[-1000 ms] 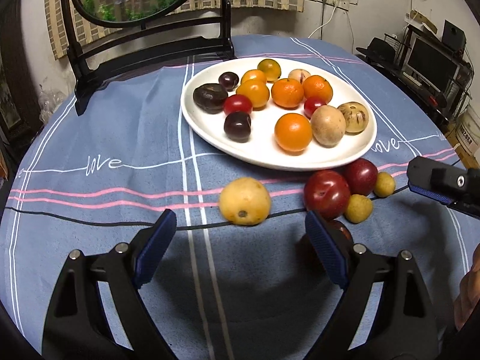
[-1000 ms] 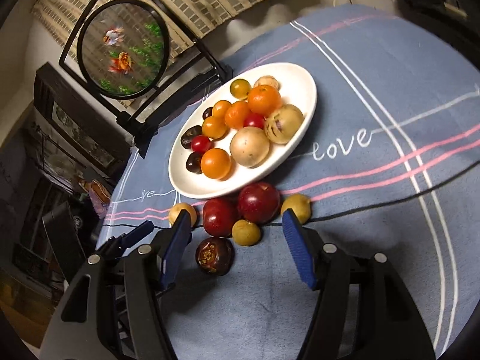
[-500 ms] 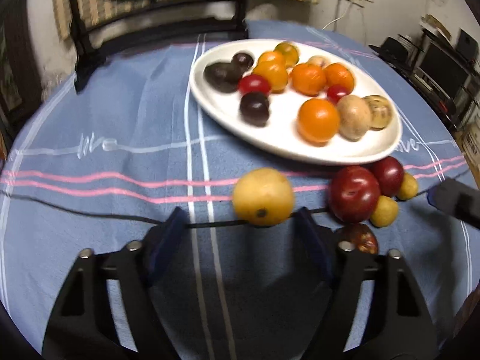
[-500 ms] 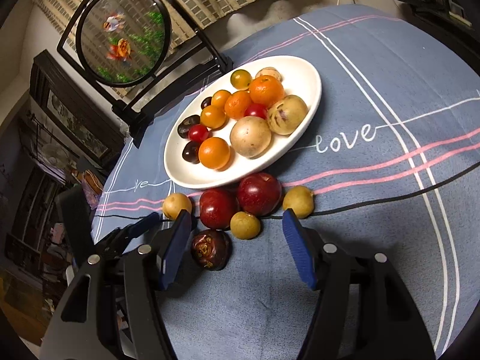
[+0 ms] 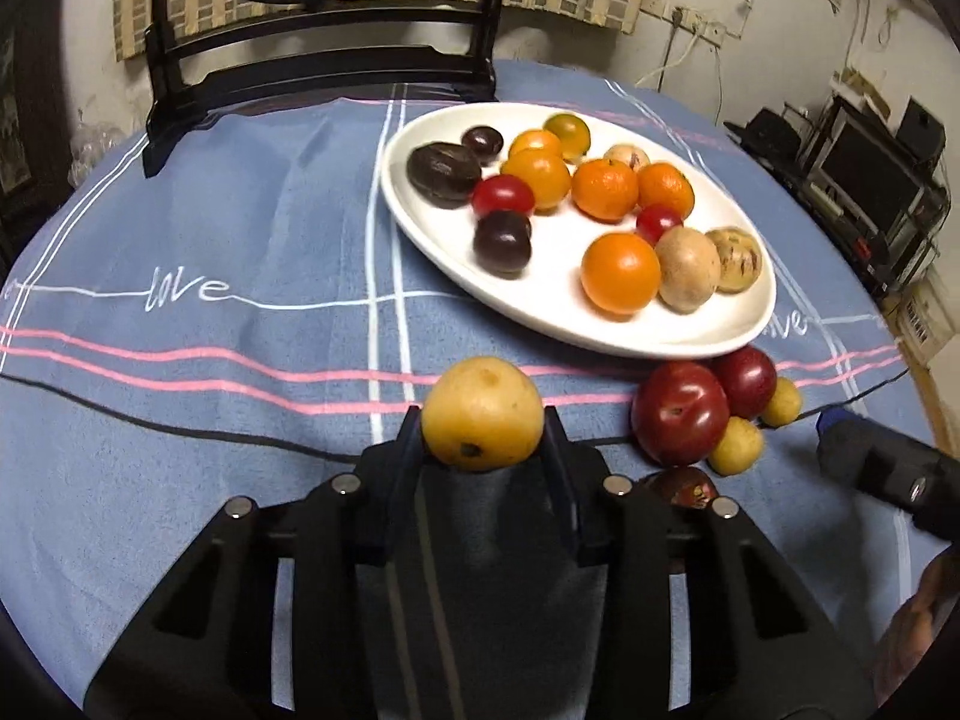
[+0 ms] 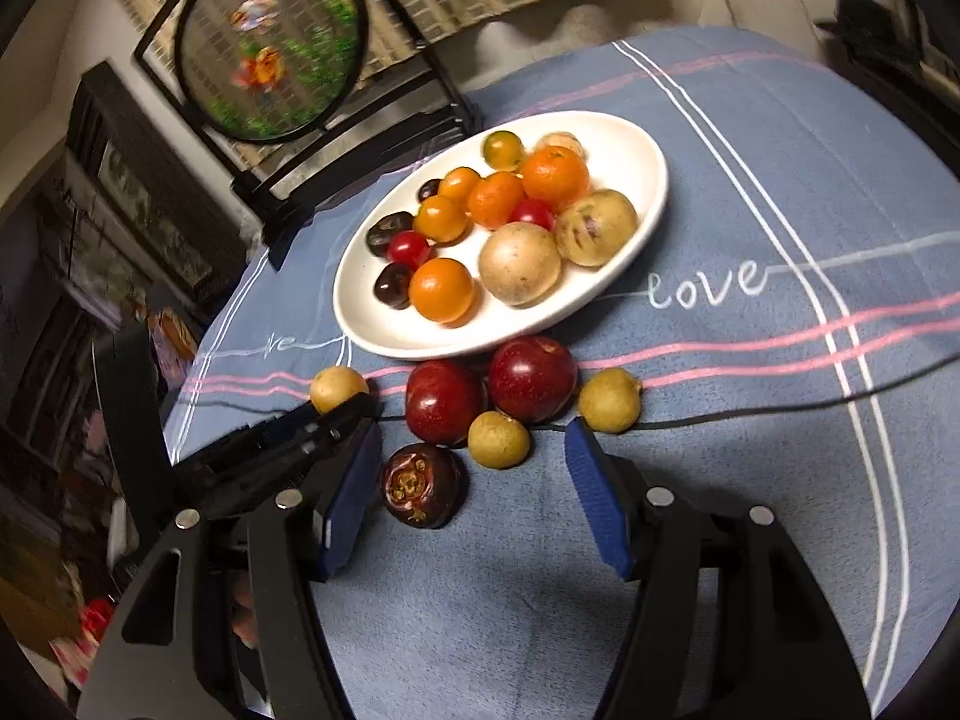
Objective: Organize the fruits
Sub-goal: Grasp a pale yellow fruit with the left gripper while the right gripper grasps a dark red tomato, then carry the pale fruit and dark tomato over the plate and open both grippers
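Tablecloth: left tool closing round yellow fruit

A round yellow fruit lies on the blue cloth, apart from 6 loose fruits.

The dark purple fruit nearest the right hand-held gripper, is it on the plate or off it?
Off. The purple fruit lies on the cloth, apart from the plate.

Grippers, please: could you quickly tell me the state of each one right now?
Left gripper: jaws closing on the yellow fruit, pads against its sides.
Right gripper: open, holding nothing.
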{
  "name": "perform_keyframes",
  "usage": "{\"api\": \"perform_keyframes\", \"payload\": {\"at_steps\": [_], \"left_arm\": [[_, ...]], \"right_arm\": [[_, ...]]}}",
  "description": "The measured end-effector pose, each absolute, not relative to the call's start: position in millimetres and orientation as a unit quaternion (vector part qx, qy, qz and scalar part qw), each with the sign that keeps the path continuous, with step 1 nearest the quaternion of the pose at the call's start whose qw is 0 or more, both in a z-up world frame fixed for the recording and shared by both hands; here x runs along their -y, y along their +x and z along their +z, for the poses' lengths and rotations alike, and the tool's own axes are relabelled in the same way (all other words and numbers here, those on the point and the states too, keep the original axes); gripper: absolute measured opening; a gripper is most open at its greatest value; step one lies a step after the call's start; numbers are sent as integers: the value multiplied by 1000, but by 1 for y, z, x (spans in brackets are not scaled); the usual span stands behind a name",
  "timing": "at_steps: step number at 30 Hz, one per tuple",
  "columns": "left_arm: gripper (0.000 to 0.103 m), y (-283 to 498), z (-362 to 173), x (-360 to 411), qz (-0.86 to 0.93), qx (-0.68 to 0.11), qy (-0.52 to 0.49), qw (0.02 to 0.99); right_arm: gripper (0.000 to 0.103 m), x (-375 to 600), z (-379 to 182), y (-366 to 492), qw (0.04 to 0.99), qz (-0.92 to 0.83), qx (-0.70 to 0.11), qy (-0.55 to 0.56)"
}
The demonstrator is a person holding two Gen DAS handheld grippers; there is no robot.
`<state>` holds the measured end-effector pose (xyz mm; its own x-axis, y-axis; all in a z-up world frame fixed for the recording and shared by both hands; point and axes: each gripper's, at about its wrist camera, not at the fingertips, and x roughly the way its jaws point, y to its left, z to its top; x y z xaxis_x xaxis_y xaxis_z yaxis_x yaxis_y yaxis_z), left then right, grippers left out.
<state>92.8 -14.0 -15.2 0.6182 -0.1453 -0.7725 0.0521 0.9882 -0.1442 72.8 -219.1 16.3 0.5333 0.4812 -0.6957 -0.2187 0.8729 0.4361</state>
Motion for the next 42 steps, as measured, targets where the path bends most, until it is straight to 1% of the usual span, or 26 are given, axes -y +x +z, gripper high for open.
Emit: {"api": "perform_keyframes", "payload": {"at_steps": [4, 9, 17, 20, 25, 27, 28, 29, 33, 42], "left_arm": [[39, 91, -7, 4, -38, -428, -57, 901], [39, 90, -4, 0, -34, -428, -51, 902], [39, 92, -4, -9, -31, -429, -58, 901], [39, 91, -4, -8, -27, -428, -51, 902], [40, 92, -4, -10, -28, -429, -52, 902], [40, 91, -4, -10, -27, -429, -51, 902], [40, 92, -4, -11, -25, -429, -51, 902], [40, 92, -5, -11, -25, -430, -50, 901], [40, 93, -7, -10, -25, -435, -49, 899], [40, 91, -7, -8, -26, -433, -42, 900]], "right_arm": [[64, 195, 22, 60, 872, 230, -426, 68], [64, 158, 11, 46, 866, 251, -432, -25], [64, 135, -11, 51, 855, 237, -458, -56], [64, 126, -20, 56, 860, 208, -459, -82], [64, 124, -25, 63, 868, 179, -455, -84], [60, 122, -25, 67, 870, 169, -455, -82], [57, 120, -25, 68, 871, 165, -455, -88], [50, 119, -24, 68, 871, 164, -455, -91], [44, 117, -22, 71, 871, 156, -457, -88], [42, 123, -17, 59, 875, 156, -451, -82]]}}
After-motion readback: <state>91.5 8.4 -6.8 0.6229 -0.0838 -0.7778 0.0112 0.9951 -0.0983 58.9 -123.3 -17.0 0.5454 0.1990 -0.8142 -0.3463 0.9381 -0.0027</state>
